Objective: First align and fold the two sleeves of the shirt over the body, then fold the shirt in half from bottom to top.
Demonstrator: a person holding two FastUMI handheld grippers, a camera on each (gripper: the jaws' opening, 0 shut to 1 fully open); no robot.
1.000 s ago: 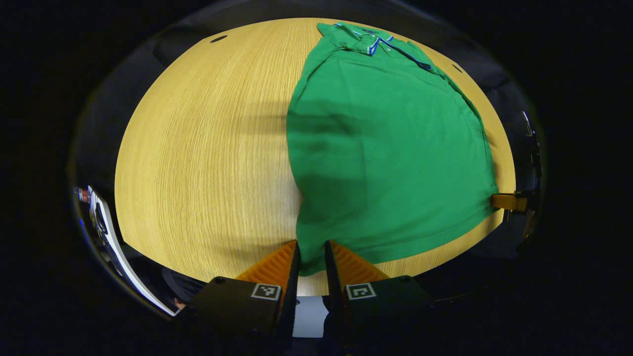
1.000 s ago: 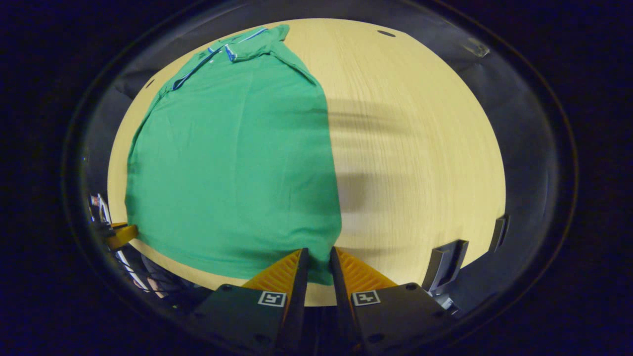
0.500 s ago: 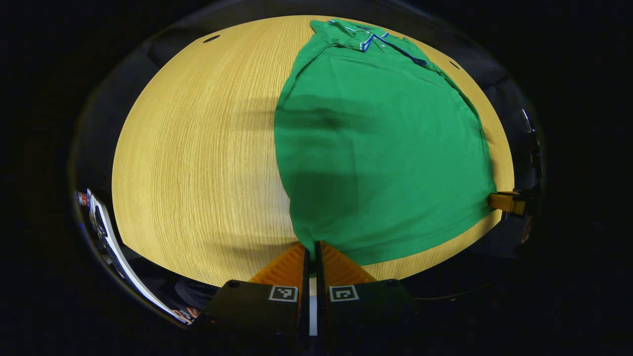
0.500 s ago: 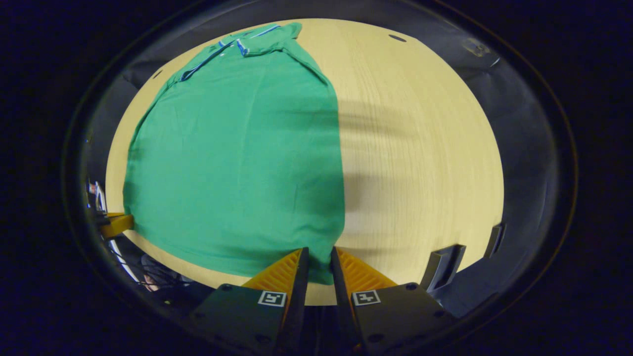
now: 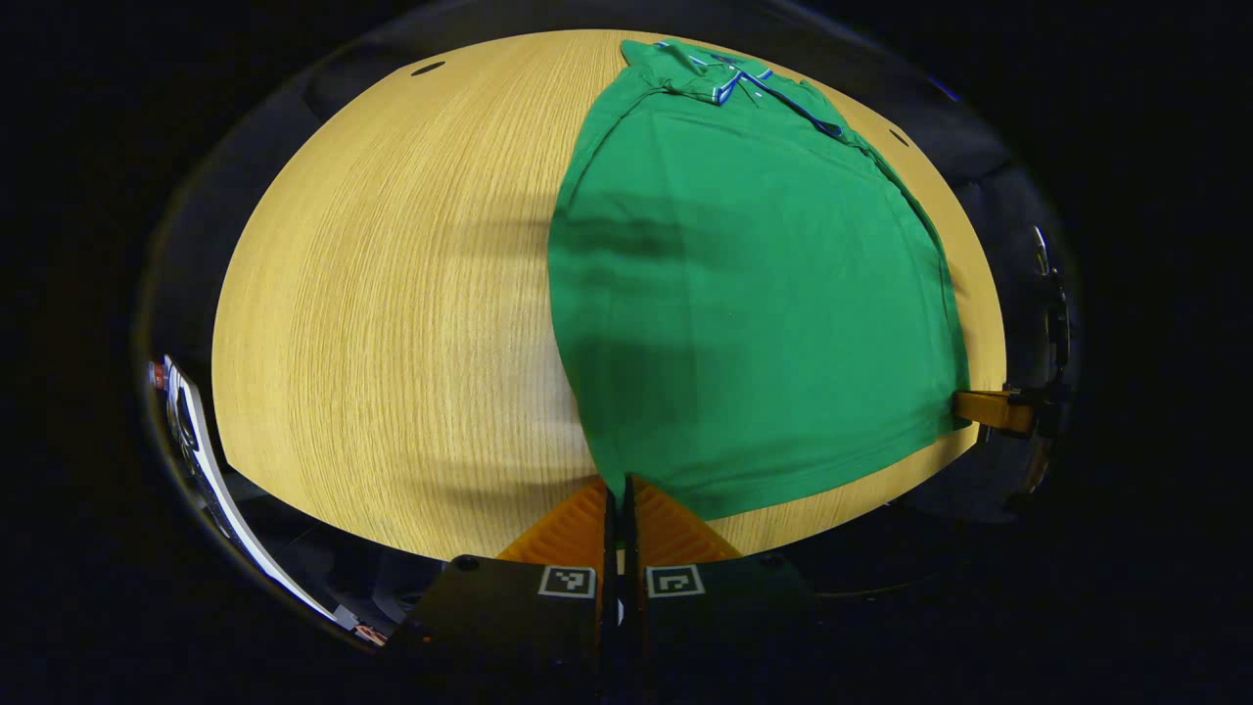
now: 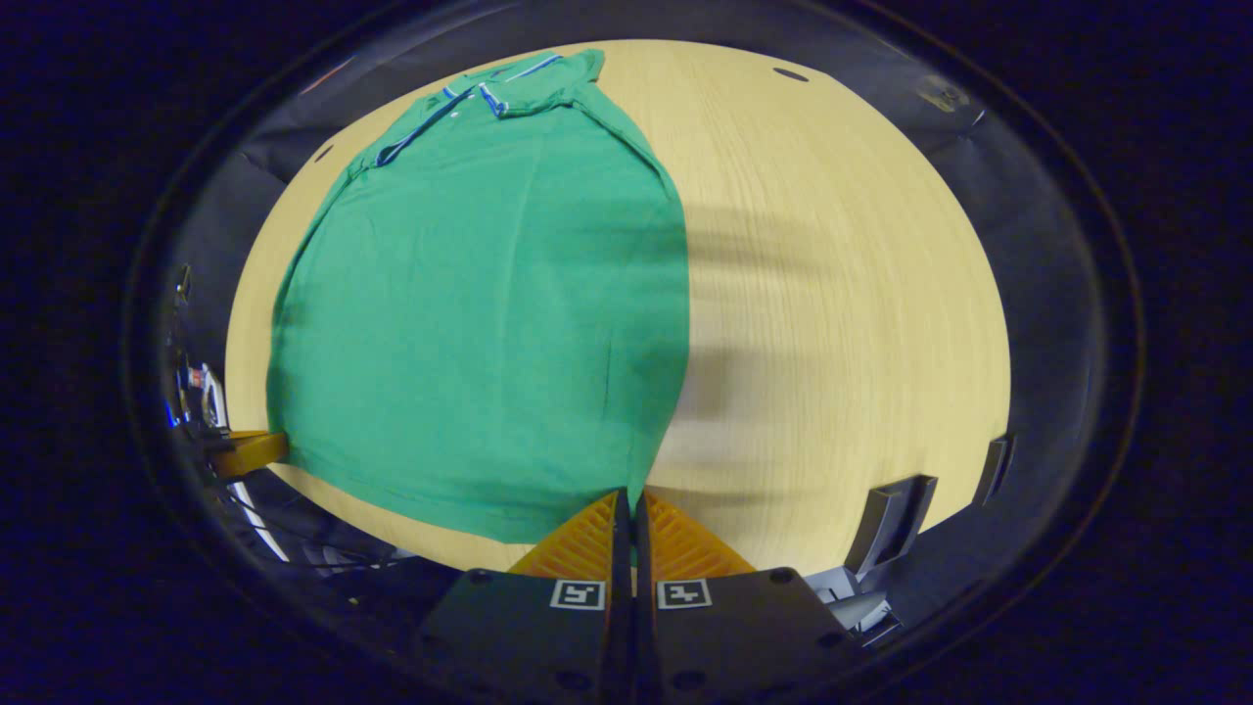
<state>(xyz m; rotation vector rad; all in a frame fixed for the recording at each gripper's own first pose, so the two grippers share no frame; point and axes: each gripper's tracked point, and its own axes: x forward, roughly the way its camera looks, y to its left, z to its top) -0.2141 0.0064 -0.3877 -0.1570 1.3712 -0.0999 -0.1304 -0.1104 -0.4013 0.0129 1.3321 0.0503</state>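
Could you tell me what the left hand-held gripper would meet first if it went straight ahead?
Likely more of the green shirt, whose bottom corner the left hand-held gripper already pinches; depth is unclear.

Left hand-held gripper (image 5: 617, 490), ridged wedge fingers, black body, square tags; right hand-held gripper (image 6: 627, 501) alike

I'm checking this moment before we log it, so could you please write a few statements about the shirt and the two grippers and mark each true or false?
1. The left gripper is shut on a bottom corner of the green shirt. True.
2. The right gripper is wide open above the table. False: it is shut on the shirt's other bottom corner.
3. The shirt is already folded in half. False: it lies full length.
4. The collar lies at the far end. True.
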